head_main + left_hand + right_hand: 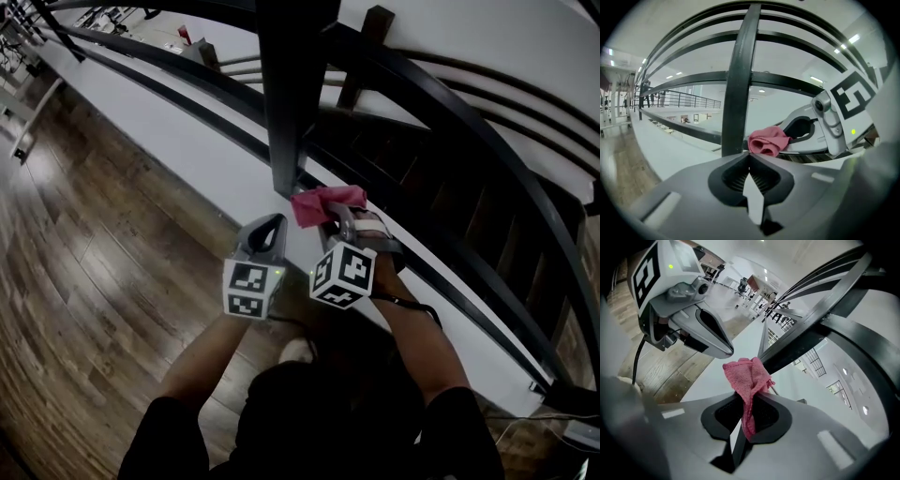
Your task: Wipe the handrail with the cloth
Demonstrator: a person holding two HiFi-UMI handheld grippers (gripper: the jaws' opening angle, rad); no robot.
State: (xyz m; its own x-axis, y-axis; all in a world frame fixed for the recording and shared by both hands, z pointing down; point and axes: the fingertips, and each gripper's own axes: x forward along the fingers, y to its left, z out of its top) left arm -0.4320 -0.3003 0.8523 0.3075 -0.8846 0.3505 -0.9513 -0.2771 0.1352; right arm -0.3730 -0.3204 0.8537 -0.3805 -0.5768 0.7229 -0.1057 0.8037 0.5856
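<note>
Head view, looking steeply down: we see two hand-held grippers side by side near the centre, each carrying a cube with square markers. The right gripper [332, 216] has its jaws pressed together on a pink cloth [323, 201], which bunches out beyond the tips toward 12 o'clock. The cloth sits at the foot of a dark upright post [289, 94], at about 5 o'clock from the post's base. We cannot tell whether cloth and post touch.

At 9 o'clock from the right gripper, close beside it, is the left gripper [271, 225]. A dark curved handrail [487, 141] sweeps from 12 o'clock down to 4 o'clock. A white ledge [178, 141] runs under the post. Brown wooden floor [84, 253] fills the 9 o'clock side.

In the right gripper view, the right gripper [747, 398] grips a tail of the cloth [745, 373] between its closed jaws. The rest rises in a crumpled wad toward 12 o'clock, in front of the post [811, 329]. The left gripper [710, 336] shows at 10 o'clock.

In the left gripper view, we see the left gripper [749, 155] with its jaws together and nothing between them. The cloth [767, 140] lies just past the tips at 1 o'clock, right beside the post [740, 84], with the right gripper [808, 133] at 3 o'clock.
</note>
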